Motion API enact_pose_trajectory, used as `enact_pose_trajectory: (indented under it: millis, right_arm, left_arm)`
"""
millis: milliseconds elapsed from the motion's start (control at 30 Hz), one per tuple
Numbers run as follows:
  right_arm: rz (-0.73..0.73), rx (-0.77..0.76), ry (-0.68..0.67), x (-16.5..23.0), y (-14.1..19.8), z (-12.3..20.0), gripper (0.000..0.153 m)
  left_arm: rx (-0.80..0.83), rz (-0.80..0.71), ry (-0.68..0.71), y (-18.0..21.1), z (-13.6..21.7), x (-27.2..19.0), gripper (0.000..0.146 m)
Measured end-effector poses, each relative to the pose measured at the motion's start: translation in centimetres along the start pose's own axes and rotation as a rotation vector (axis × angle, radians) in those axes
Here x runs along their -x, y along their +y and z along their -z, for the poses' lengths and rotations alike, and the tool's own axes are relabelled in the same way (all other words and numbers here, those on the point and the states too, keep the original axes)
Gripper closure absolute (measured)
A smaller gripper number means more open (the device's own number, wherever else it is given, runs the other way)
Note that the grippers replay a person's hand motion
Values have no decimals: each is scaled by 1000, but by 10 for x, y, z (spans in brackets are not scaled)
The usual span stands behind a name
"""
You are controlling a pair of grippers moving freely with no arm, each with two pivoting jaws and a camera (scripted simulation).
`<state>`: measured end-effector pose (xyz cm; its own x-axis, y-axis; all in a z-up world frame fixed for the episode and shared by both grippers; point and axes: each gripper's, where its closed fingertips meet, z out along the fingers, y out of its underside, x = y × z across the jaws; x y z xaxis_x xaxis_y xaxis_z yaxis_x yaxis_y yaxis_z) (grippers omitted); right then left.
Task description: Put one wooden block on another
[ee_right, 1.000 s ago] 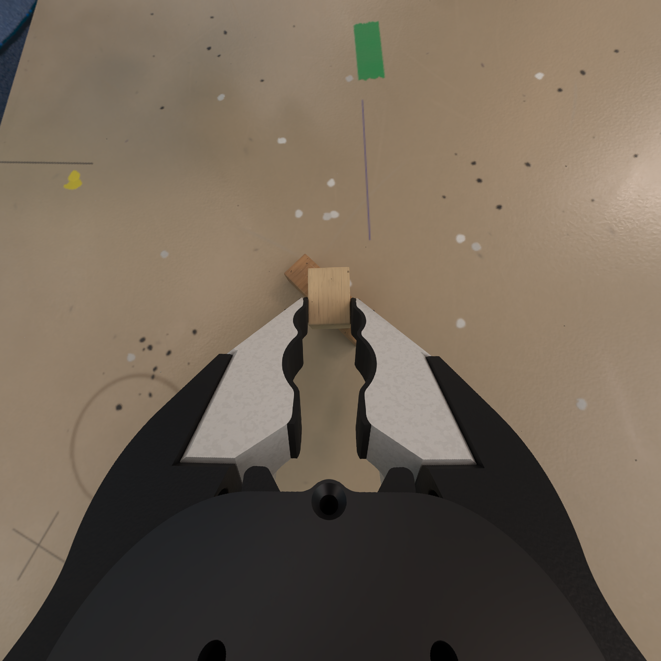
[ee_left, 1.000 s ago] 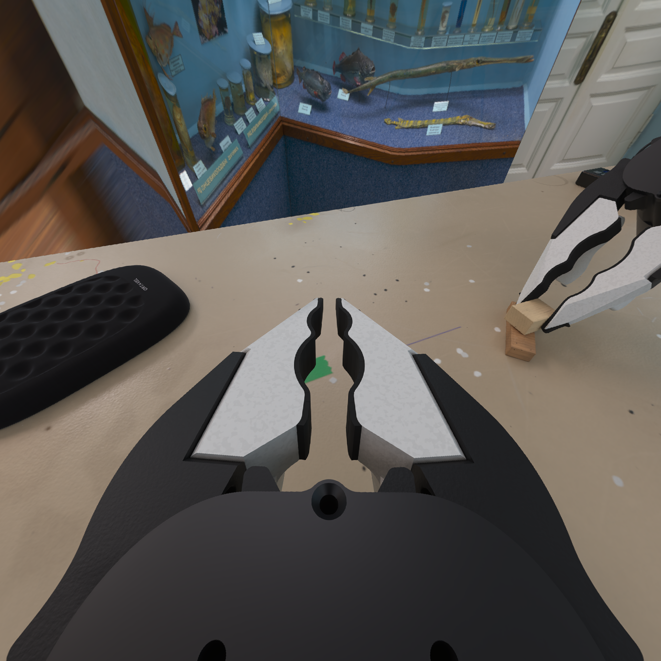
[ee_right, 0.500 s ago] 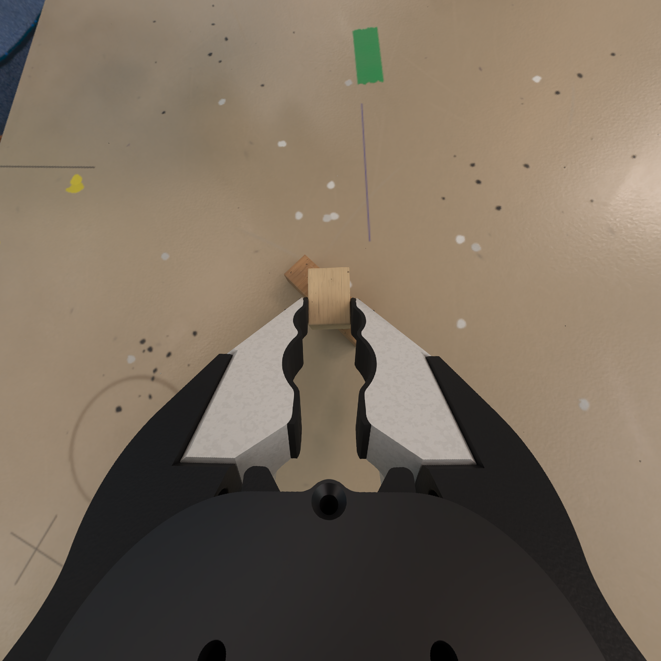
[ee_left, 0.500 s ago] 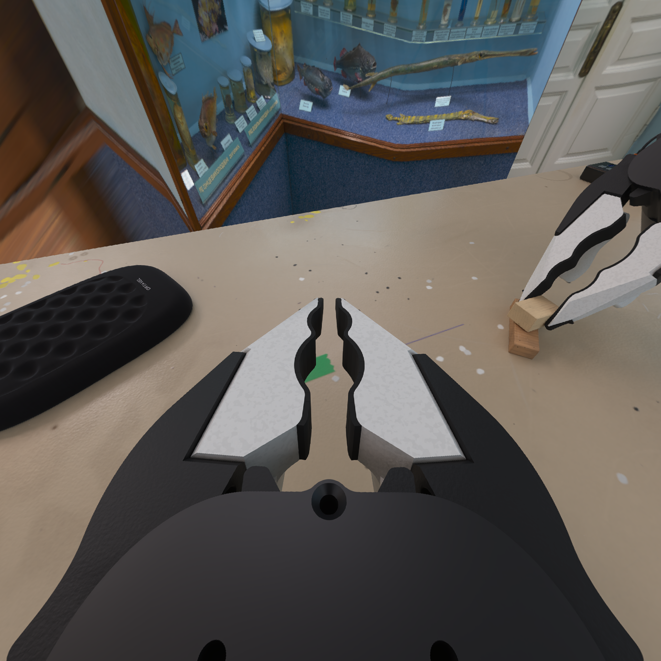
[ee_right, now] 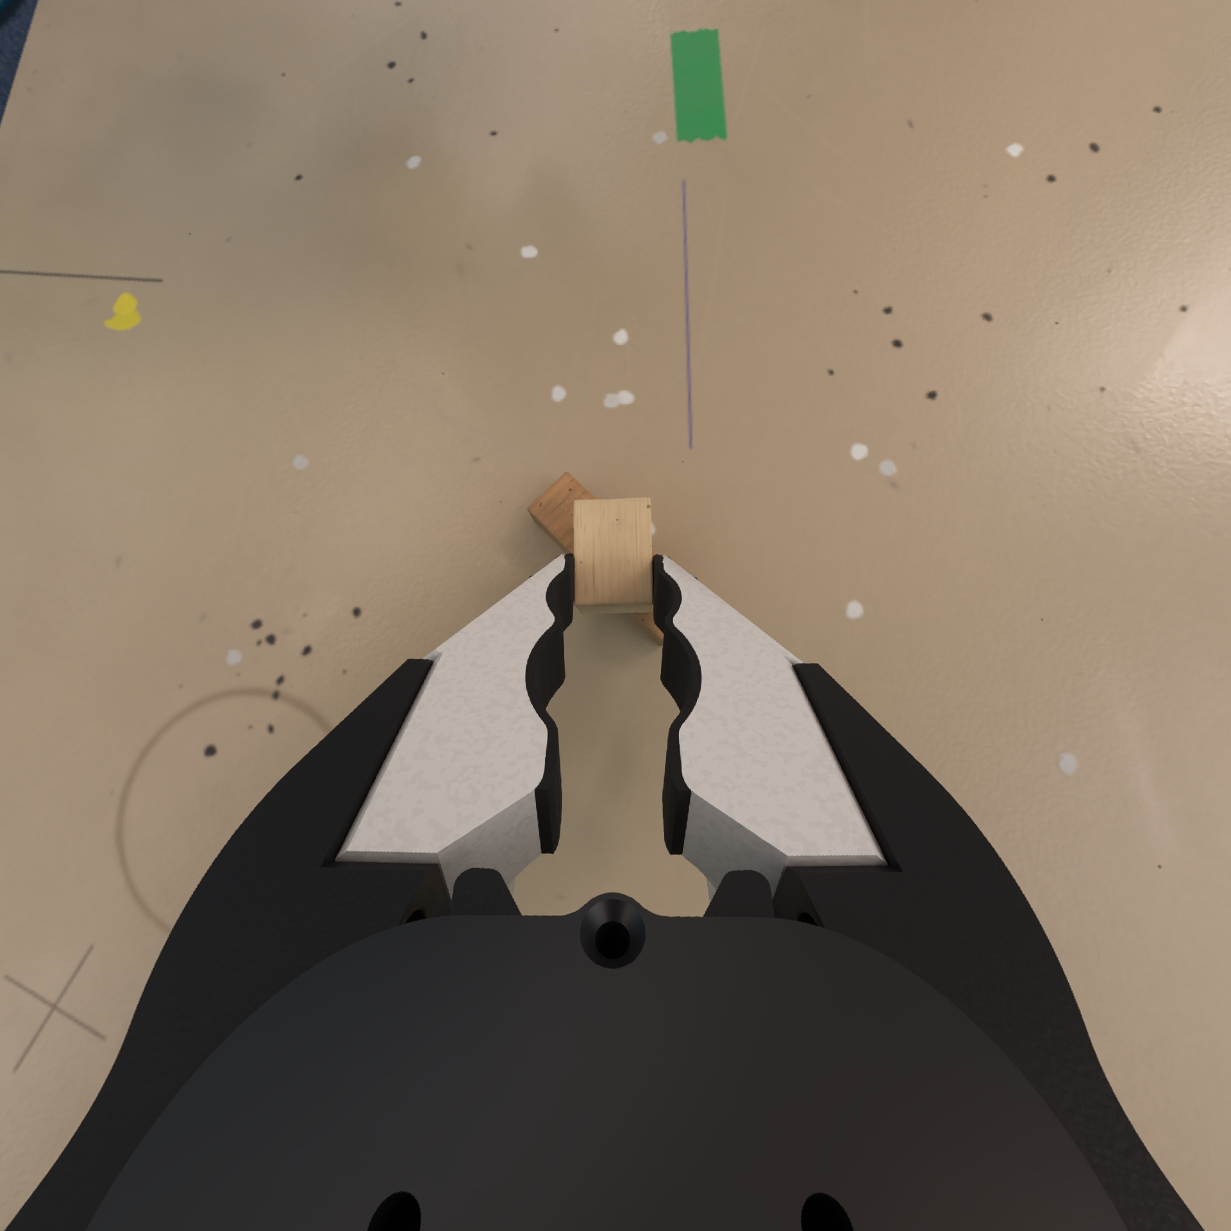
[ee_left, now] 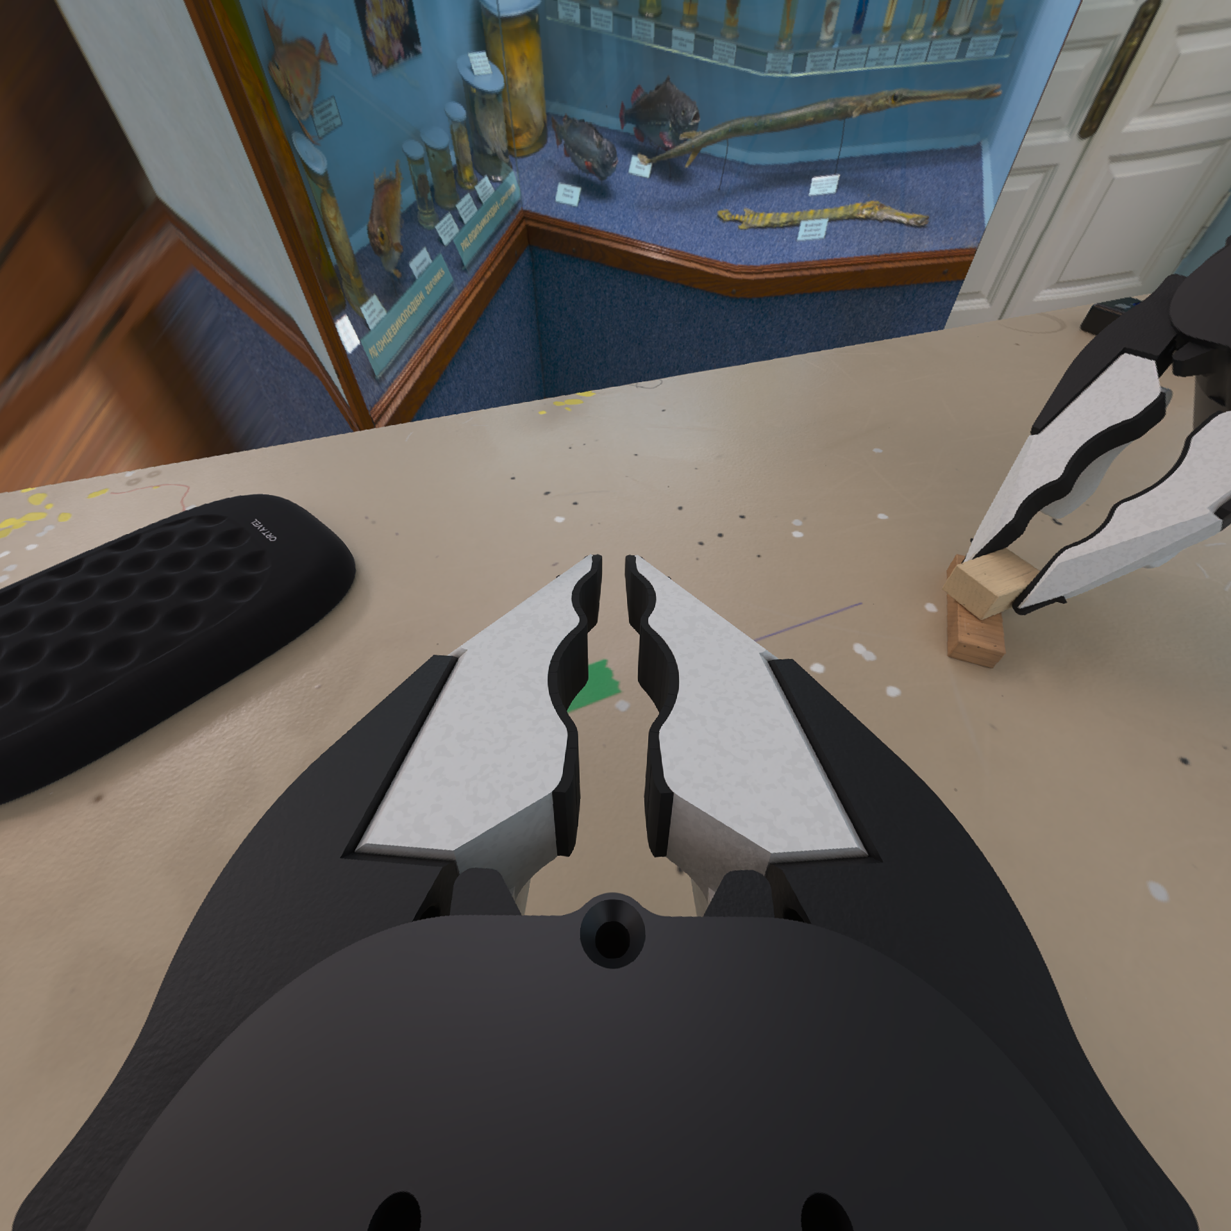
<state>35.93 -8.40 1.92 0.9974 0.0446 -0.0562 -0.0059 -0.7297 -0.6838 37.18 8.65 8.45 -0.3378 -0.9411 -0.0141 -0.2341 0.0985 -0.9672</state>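
Right wrist view: right gripper (ee_right: 613, 566) has its jaws clamped on the pale block (ee_right: 611, 549), tips only, one pad on each side face.
Pale block: sits over the brown block (ee_right: 558, 511), which lies flat on the surface (ee_right: 932, 599) at an angle to it; brown ends stick out far-left and near-right under the pale one.
Contact: in left wrist view the pale block (ee_left: 986, 583) looks tilted, resting on the brown block (ee_left: 976, 639); can't tell if it's fully seated or w/ one edge up.
Why tip grip: short block, so a grip at the tips prob. leaves room to set it down w/o the jaws hitting the brown block.
Why crossed: the two blocks aren't lined up; the overlap is over the brown block's middle, so support looks enough.
Left gripper (ee_left: 613, 566): hangs over the surface, well left of the blocks; jaws nearly together, thin gap, nothing between. Idle by the look of it, kept clear of the stack.
Other items: black wrist pad (ee_left: 133, 626) far left; green tape (ee_right: 697, 85) beyond the blocks, no part in this.
Stage: placing step, release not yet done.
Risk: if tilted, the pale block may slide off when the jaws part.
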Motion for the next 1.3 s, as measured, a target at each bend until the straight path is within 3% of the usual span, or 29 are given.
enact_pose_trajectory:
  millis: [900,1300]
  right_arm:
    - [22,-42,-101,-3,1,3,130]
    - [139,3,-167,-3,2,3,129]
  left_arm:
    - [44,-51,4,7,-4,-3,139]
    - [77,-130,23,10,-8,-12,139]
